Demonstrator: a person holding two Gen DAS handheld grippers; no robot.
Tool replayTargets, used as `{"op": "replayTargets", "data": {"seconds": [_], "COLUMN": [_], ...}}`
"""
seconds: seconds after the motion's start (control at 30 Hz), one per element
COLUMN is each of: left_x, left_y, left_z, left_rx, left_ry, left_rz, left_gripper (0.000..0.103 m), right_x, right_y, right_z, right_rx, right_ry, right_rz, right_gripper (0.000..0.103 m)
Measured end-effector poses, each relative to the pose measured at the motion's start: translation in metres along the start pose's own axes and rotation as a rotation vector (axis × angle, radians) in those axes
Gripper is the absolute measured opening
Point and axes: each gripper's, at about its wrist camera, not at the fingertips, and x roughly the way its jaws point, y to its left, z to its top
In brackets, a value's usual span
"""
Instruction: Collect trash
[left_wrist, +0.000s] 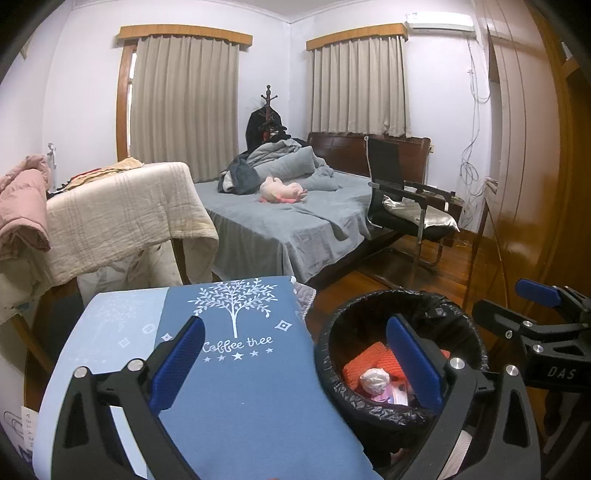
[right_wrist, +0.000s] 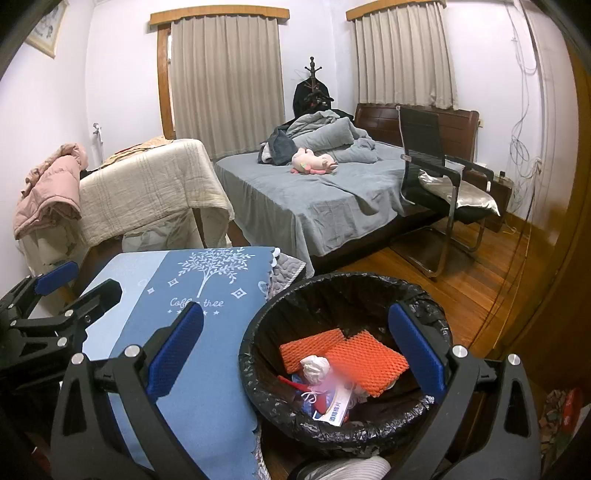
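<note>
A round trash bin (right_wrist: 258, 332) lined with a black bag stands on the wooden floor beside a table under a blue "Coffee tree" cloth (left_wrist: 240, 387). Inside lie orange foam netting (right_wrist: 365, 360), a crumpled white tissue (right_wrist: 316, 367) and paper scraps. My right gripper (right_wrist: 295, 356) hangs open above the bin's rim with nothing between its fingers. My left gripper (left_wrist: 295, 363) is open too, empty, straddling the table edge and the bin (left_wrist: 332, 332). The right gripper (left_wrist: 535, 306) shows at the right of the left wrist view, and the left gripper (right_wrist: 62, 291) shows at the left of the right wrist view.
A bed with a grey sheet (right_wrist: 332, 199) and a pink plush toy (right_wrist: 314, 160) fills the middle of the room. A black chair (right_wrist: 436, 166) stands by it, and a wooden wardrobe (left_wrist: 535, 147) is at the right. Cream blankets drape furniture (left_wrist: 122, 214) at the left.
</note>
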Motion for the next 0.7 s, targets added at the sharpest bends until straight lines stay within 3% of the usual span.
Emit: {"op": "replayTargets", "data": {"seconds": [0.7], "left_x": [-0.0016], "left_y": [0.0072], "left_z": [0.0012], "left_rx": [-0.001], "left_ry": [0.001], "left_rz": [0.002], "left_gripper": [0.097], "right_x": [0.0008], "right_y": [0.0034], "right_z": [0.0006], "right_rx": [0.001], "right_ry": [0.001], "right_rz": [0.001], "right_gripper": [0.098]}}
